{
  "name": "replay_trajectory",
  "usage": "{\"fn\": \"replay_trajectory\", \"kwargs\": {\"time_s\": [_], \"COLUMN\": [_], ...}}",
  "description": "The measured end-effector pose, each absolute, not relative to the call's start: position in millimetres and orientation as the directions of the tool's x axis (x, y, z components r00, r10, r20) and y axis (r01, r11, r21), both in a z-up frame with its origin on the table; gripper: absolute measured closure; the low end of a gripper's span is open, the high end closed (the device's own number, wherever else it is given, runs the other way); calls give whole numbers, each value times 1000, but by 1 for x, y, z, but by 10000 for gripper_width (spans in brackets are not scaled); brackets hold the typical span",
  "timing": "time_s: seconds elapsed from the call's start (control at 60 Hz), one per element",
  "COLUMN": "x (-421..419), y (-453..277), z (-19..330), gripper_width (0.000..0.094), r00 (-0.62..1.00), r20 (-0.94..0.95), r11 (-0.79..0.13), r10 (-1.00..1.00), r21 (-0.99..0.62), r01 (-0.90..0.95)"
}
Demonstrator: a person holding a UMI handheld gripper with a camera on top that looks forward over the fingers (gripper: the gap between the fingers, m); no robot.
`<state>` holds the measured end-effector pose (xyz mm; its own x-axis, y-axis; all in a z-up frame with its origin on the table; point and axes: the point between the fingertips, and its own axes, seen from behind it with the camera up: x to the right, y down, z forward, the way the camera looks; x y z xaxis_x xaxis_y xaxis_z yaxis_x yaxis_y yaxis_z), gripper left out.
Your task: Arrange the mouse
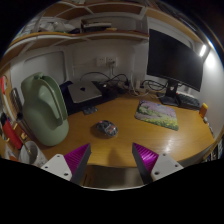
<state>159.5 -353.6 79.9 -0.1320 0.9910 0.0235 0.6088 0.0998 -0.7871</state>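
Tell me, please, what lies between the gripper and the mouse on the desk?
Only bare desk lies between the open gripper and the mouse, as the gripper view shows.

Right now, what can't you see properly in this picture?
- Mouse, gripper view: too small to tell its buttons or which way it points.
- Monitor: screen dark, nothing readable.
- Shelf items above the desk: too small and bent by the lens to name.
- Gripper: fingers apart, holding nothing.

The one camera is riding on the gripper (111, 160), looking forward along its two pink-padded fingers (72, 158). It is sitting a bit above the brown wooden desk (128, 125), facing the big black monitor (176, 55) far behind.
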Motion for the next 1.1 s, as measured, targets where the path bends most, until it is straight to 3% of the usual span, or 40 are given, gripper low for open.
{"fn": "replay_trajectory", "kwargs": {"time_s": [0.6, 0.8, 1.1], "x": [43, 13, -24], "y": [-367, -369, -354], "z": [2, -5, -11], "gripper_width": [79, 74, 69], "r00": [-121, -133, -54], "r20": [48, 44, 17], "r11": [110, 113, 47], "r10": [991, 990, 998], "r21": [-807, -810, -796], "r01": [581, 575, 603]}}
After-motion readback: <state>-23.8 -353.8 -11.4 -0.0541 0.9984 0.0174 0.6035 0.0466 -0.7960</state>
